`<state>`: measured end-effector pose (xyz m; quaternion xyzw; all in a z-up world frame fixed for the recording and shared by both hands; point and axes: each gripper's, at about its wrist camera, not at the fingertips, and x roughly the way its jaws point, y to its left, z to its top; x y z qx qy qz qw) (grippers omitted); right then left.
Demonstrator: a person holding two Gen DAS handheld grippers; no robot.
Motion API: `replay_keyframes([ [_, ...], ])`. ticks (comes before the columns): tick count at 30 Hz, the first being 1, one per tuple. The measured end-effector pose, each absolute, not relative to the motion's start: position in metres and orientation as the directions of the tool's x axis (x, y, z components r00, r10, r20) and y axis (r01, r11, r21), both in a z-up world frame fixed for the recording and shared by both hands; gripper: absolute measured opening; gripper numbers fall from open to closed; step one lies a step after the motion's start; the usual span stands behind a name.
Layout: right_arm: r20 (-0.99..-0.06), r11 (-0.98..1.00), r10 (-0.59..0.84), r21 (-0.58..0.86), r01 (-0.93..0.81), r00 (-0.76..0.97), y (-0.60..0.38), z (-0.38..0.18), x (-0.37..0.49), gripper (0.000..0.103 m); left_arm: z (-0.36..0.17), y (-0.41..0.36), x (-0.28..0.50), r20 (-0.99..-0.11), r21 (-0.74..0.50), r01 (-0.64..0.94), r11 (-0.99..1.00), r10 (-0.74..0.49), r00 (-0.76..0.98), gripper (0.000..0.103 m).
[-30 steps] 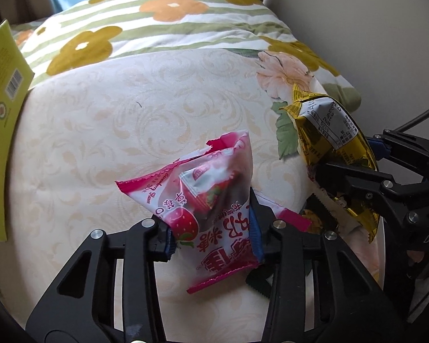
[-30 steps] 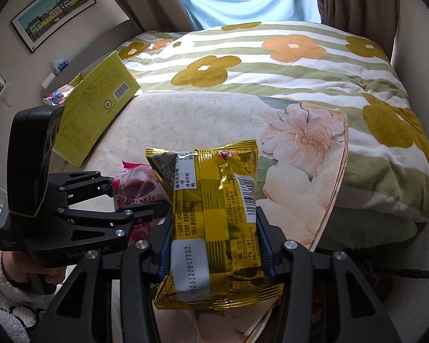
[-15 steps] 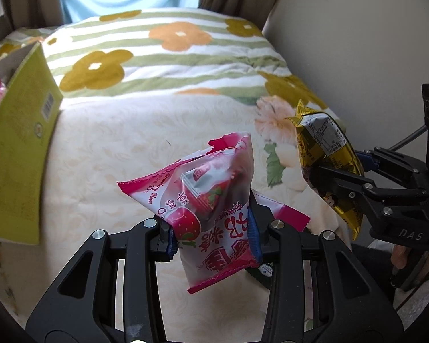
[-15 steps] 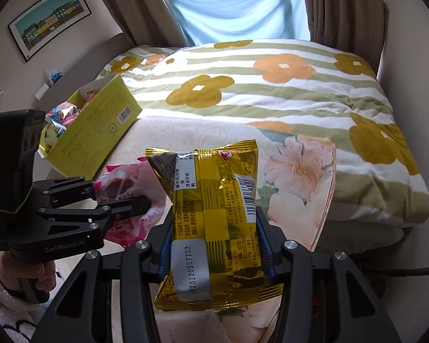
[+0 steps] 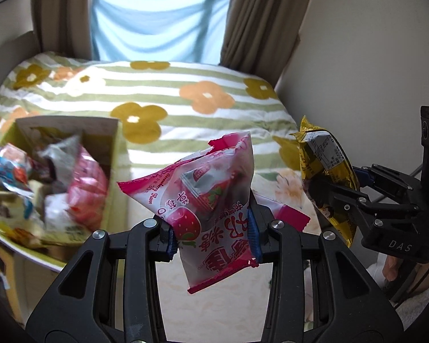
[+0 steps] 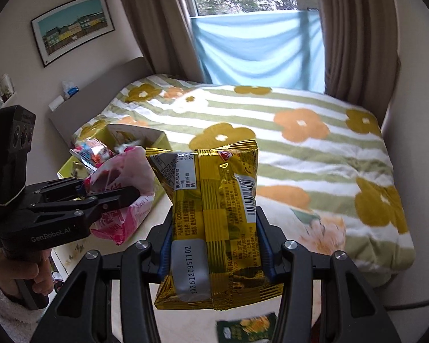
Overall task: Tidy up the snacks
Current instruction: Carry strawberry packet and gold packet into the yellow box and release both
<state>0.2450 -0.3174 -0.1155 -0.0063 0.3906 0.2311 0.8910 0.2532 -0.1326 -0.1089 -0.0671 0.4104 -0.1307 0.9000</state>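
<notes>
My left gripper (image 5: 213,235) is shut on a pink strawberry snack bag (image 5: 208,200) and holds it in the air above the bed. My right gripper (image 6: 214,245) is shut on a gold foil snack bag (image 6: 214,217), also raised. The gold bag (image 5: 326,171) shows at the right of the left wrist view, and the pink bag (image 6: 123,197) at the left of the right wrist view. A yellow-green cardboard box (image 5: 111,168) holding several snack packets stands to the left on the bed; it also shows in the right wrist view (image 6: 157,140).
A striped flowered quilt (image 6: 300,148) covers the far half of the bed (image 5: 214,300). A window with a blue cloth (image 6: 257,45) and brown curtains is behind. A wall runs along the right. A green packet (image 6: 246,327) lies below my right gripper.
Both grippers have risen and tilted up with their bags. The window came into view. The yellow-green box now shows its open top with packets inside, nearer my left gripper.
</notes>
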Motion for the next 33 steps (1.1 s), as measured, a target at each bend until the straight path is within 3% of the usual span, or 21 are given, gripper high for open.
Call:
replay_keyframes([
  [14,-0.720,0.845,0.438,0.126,-0.519,0.539,-0.145,-0.106,0.285,0.045,-0.107,0.041,0.287,-0.753,-0.190,0.056,0.980,-0.182,0.632,0.034],
  [25,-0.766,0.908,0.372,0.185,-0.375,0.525,-0.074,-0.134,0.309,0.045,-0.143,0.113,0.311,-0.820,-0.176,0.147,0.973,-0.228,0.525,0.036],
  [26,-0.767,0.912,0.366,0.185,-0.366,0.526,-0.071,-0.134,0.309,0.045,-0.145,0.115,0.313,-0.823,-0.181,0.158,0.971,-0.237,0.516,0.044],
  [29,-0.776,0.922,0.349,0.182,-0.343,0.525,-0.066,-0.133,0.312,0.045,-0.143,0.119,0.318,-0.821,-0.178,0.165,0.970,-0.238,0.519,0.098],
  [30,-0.778,0.923,0.347,0.183,-0.339,0.524,-0.065,-0.133,0.313,0.045,-0.140,0.121,0.316,-0.811,-0.168,0.165,0.972,-0.231,0.537,0.103],
  [33,-0.780,0.923,0.348,0.189,-0.334,0.520,-0.063,-0.132,0.317,0.045,-0.137,0.124,0.312,-0.807,-0.148,0.177,0.973,-0.223,0.548,0.103],
])
